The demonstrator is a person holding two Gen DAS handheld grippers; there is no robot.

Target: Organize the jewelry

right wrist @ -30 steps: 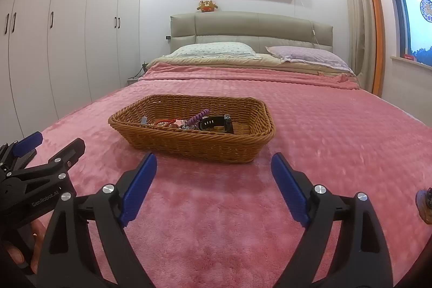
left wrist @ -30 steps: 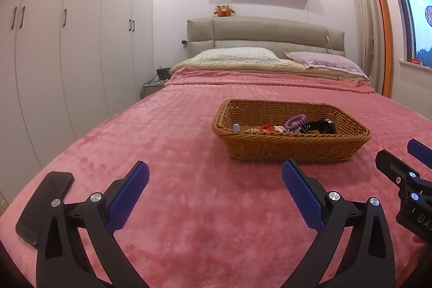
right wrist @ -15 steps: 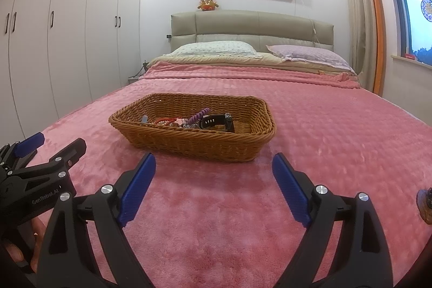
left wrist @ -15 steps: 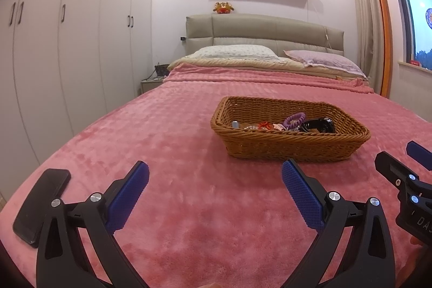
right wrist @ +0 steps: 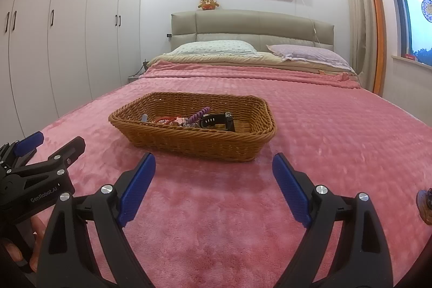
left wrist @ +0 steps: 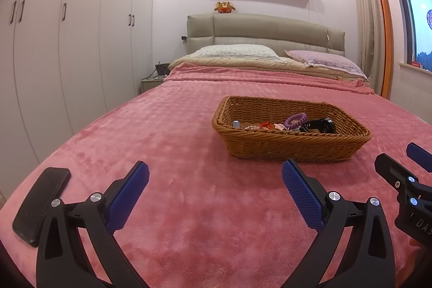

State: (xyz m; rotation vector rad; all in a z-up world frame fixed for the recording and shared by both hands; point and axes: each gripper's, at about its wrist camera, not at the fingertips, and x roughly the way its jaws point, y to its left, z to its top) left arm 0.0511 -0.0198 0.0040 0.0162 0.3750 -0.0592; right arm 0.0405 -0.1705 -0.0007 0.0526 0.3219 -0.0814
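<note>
A woven basket (left wrist: 291, 145) sits on the pink blanket (left wrist: 189, 142) and serves as the reference. Inside it lie a purple coil band (left wrist: 295, 120), a black watch (left wrist: 320, 125) beside that, and small red and silver pieces (left wrist: 266, 125). The left gripper (left wrist: 215, 186) and right gripper (right wrist: 213, 178) hover short of the basket's near wall, jaws spread wide, nothing between them. A black phone (left wrist: 40, 204) lies well left of the basket. A small brown object (right wrist: 425, 205), unidentifiable, lies to its near right.
</note>
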